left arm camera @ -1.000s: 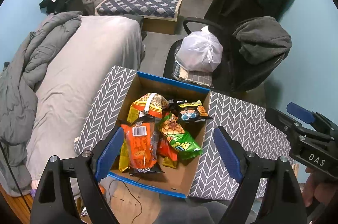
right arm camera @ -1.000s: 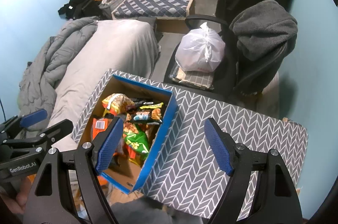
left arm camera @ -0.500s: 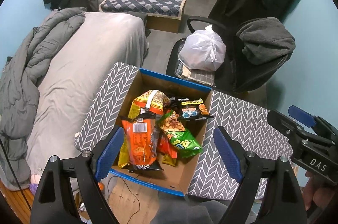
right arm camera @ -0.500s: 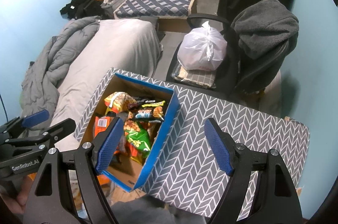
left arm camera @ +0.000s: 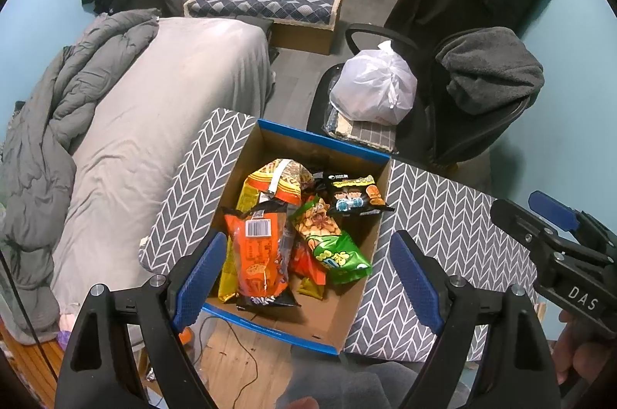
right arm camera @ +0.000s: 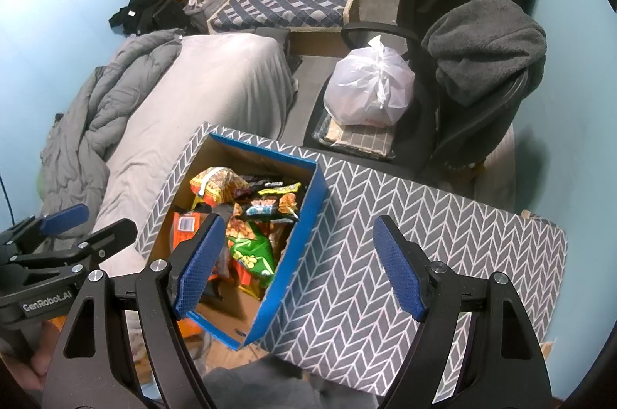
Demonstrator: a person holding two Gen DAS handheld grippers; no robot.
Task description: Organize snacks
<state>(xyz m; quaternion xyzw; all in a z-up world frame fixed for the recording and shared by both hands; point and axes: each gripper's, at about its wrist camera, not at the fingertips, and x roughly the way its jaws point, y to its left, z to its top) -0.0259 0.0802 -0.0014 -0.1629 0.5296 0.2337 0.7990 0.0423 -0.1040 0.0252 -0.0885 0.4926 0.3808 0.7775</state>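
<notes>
The snack packets all lie heaped in the open cardboard box [left arm camera: 349, 316]: an orange bag [left arm camera: 256, 254], a green bag [left arm camera: 339, 256], a black packet [left arm camera: 354, 199] and a yellow-red bag [left arm camera: 275, 181], overlapping with no order I can make out. That fits a pile awaiting sorting or one just gathered. None lies on the herringbone-clothed worktop [right arm camera: 385, 254] beside the box. Left claw [left arm camera: 308, 276] and right claw [right arm camera: 299, 266] hover spread wide, holding nothing. Around them: a grey bed [left arm camera: 154, 108], an office chair [left arm camera: 482, 108] bearing a white plastic bag [left arm camera: 372, 89].
</notes>
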